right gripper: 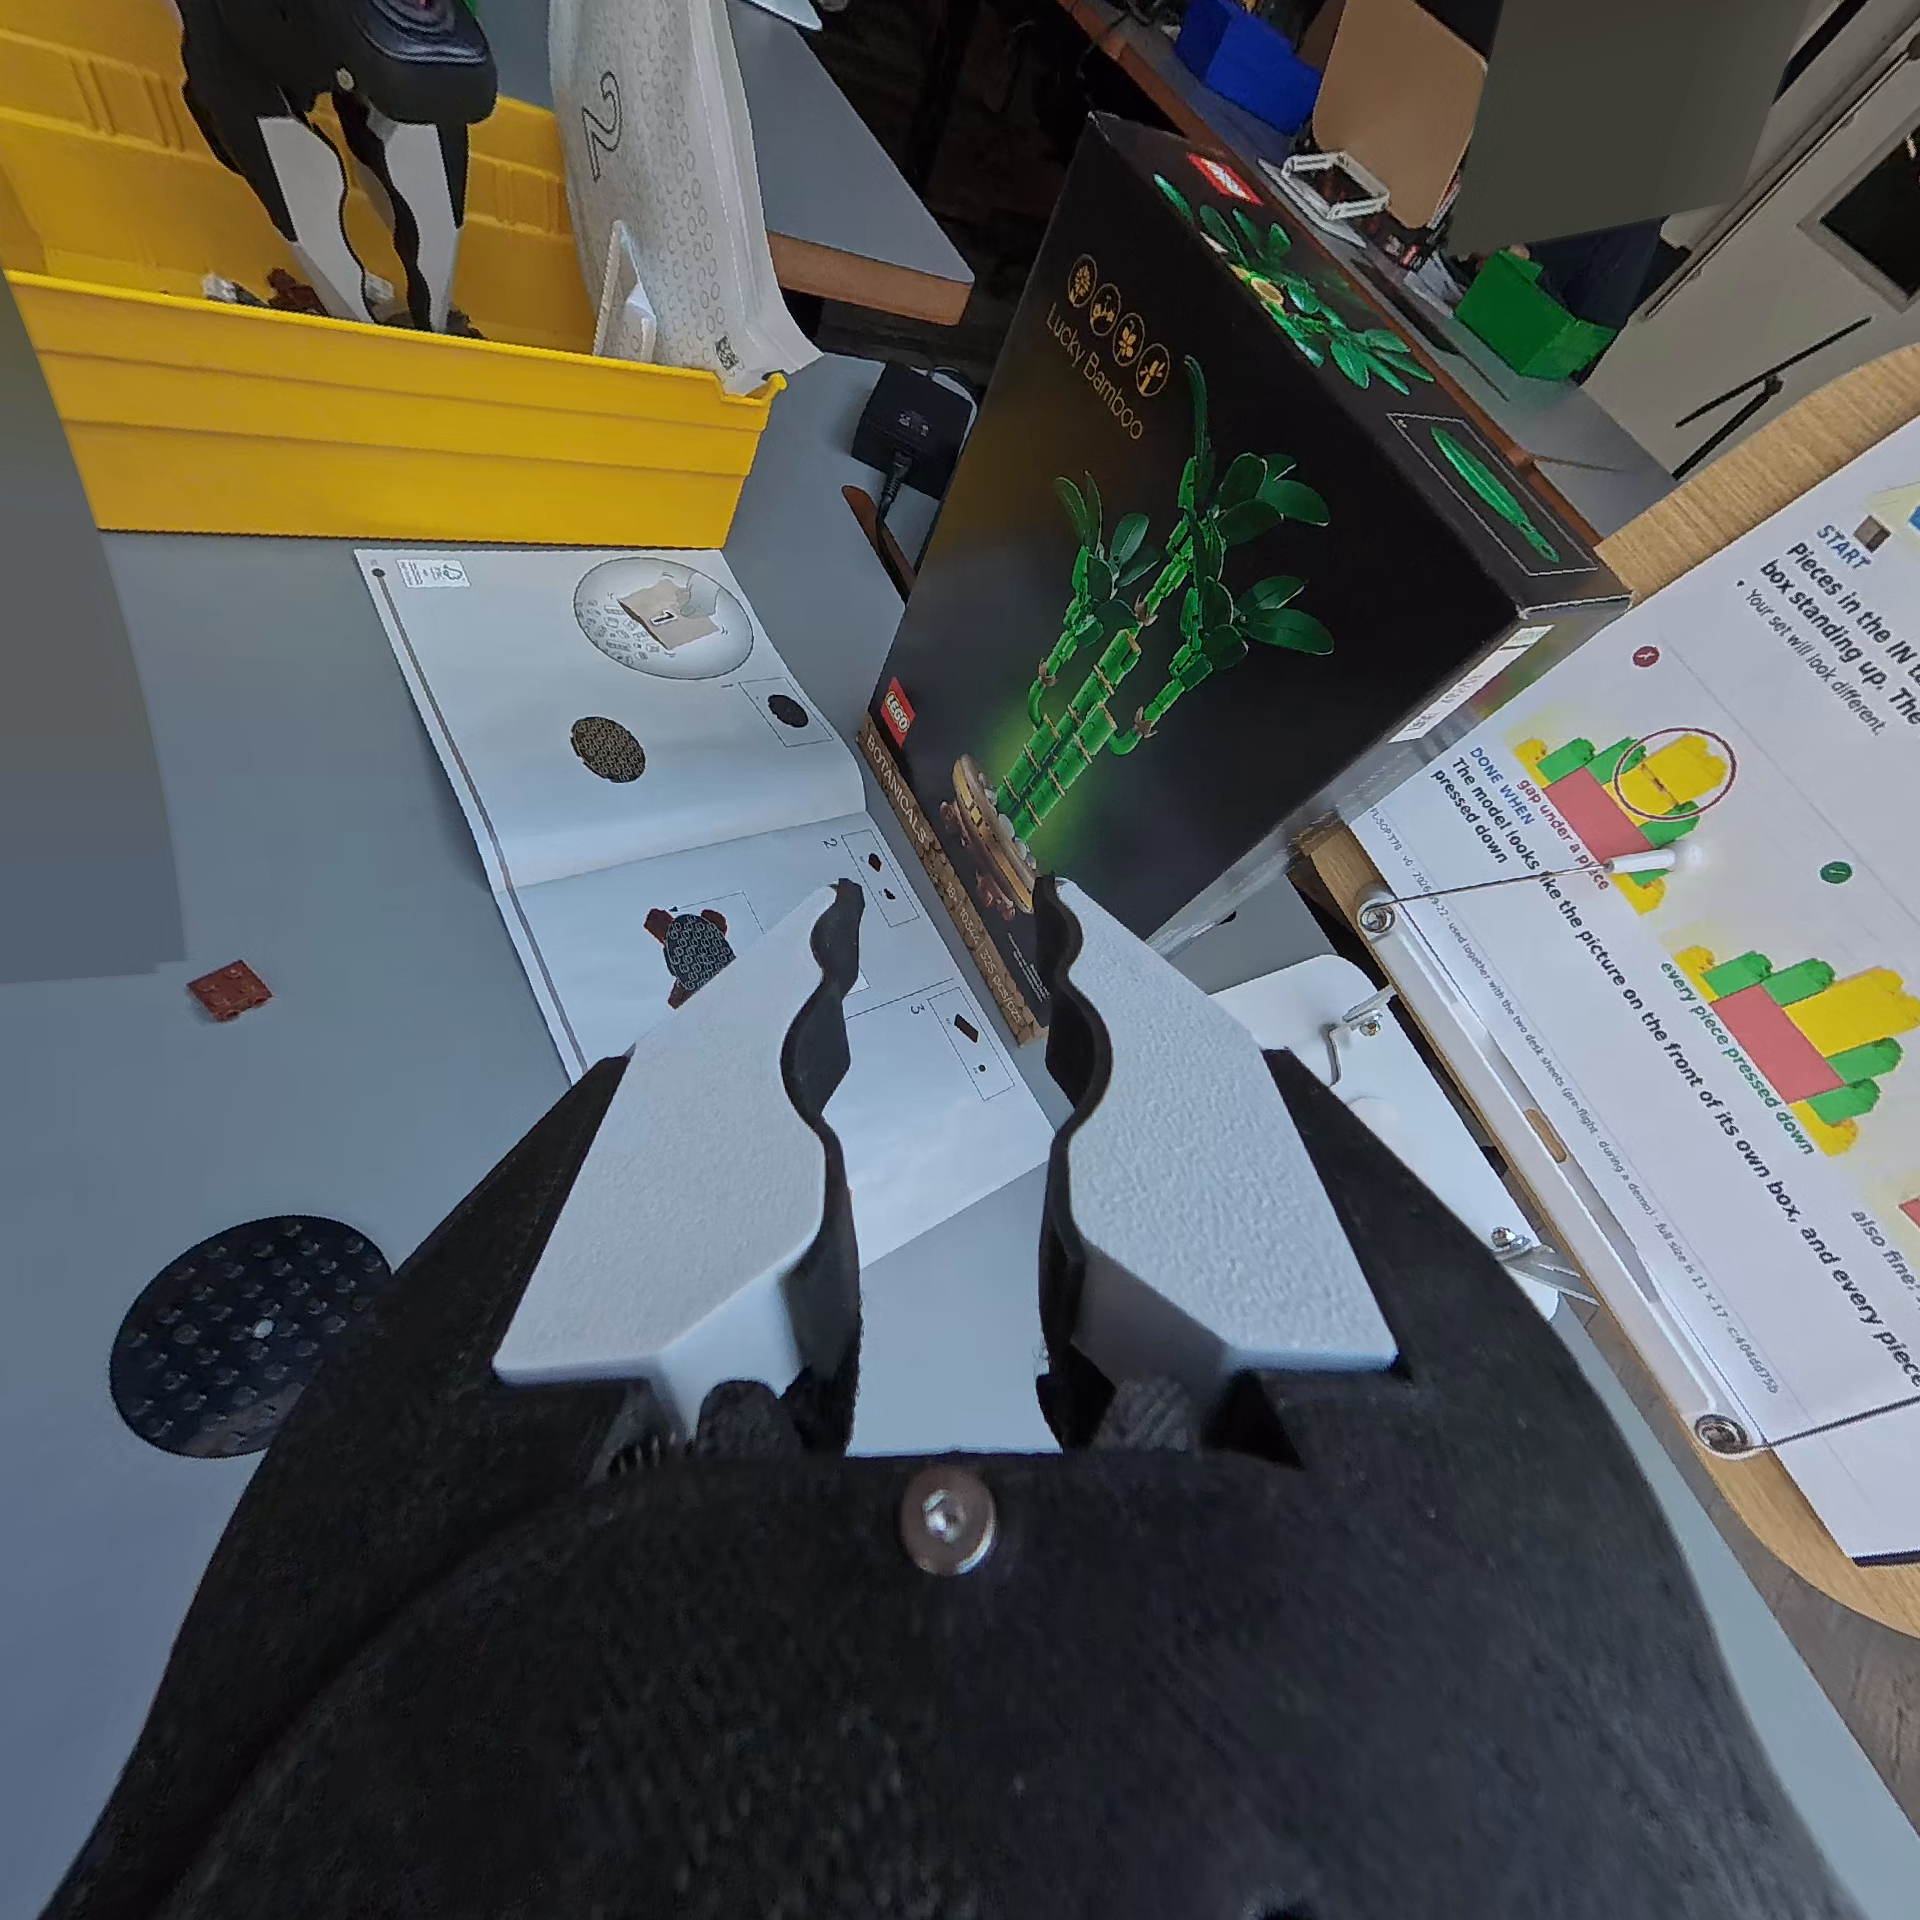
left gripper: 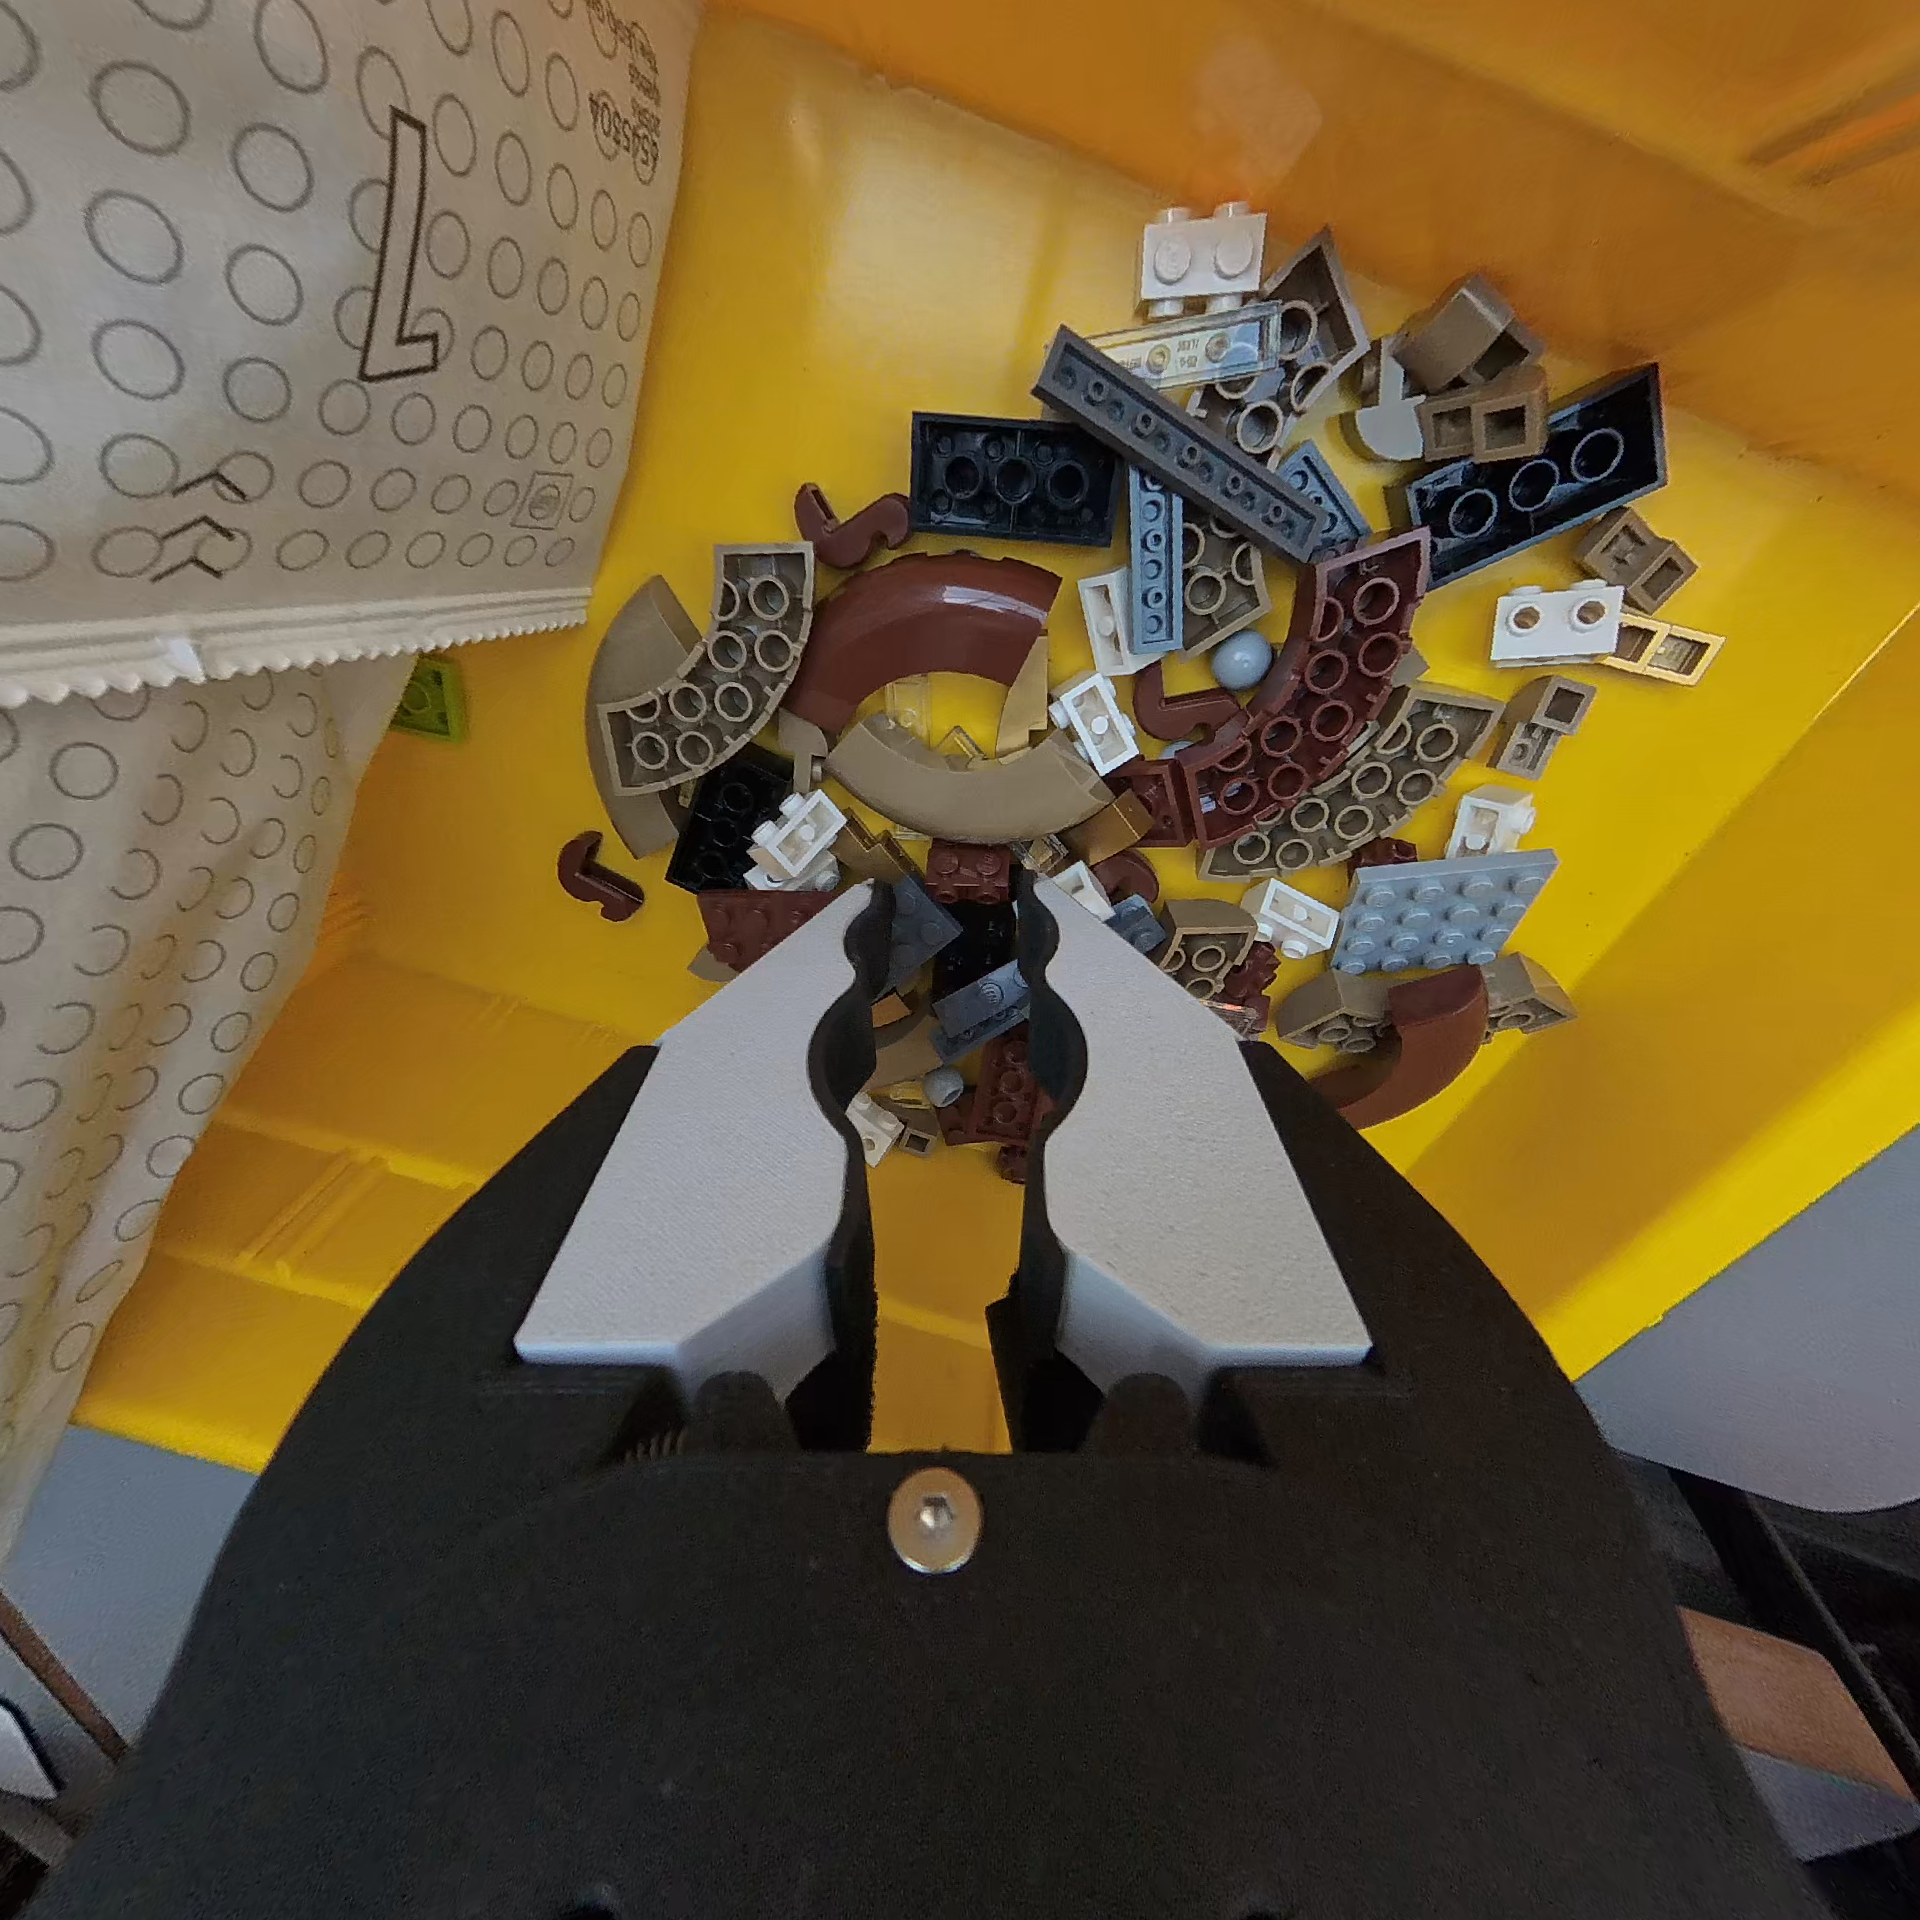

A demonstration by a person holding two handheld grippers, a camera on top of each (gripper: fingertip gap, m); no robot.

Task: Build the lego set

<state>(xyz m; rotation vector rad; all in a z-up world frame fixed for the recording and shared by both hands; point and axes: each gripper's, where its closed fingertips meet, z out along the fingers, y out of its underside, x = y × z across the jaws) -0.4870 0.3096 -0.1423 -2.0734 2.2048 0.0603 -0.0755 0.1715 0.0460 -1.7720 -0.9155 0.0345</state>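
My left gripper [left gripper: 951,894] is open, tips down in a yellow bin [left gripper: 935,239] just above a pile of loose Lego pieces [left gripper: 1195,644] in brown, tan, black, grey and white. A small reddish-brown piece [left gripper: 971,868] lies just ahead of the tips. My right gripper [right gripper: 945,894] is open and empty above the open instruction booklet [right gripper: 675,748] on the grey table. A black round studded plate [right gripper: 244,1335] and a small reddish-brown plate [right gripper: 229,987] lie on the table to its left. The left gripper [right gripper: 390,307] also shows in the bin [right gripper: 416,436] at the far left.
Paper parts bags [left gripper: 260,312] lean in the bin's left side; one white bag [right gripper: 665,187] stands at its right end. The black Lego box [right gripper: 1195,582] stands behind the booklet. A printed sheet on a wooden stand [right gripper: 1714,935] is on the right. Left tips to right tips: about 50 cm. To reach the black round studded plate [right gripper: 244,1335] in a straight line is about 25 cm for my right fingers, about 45 cm for my left.
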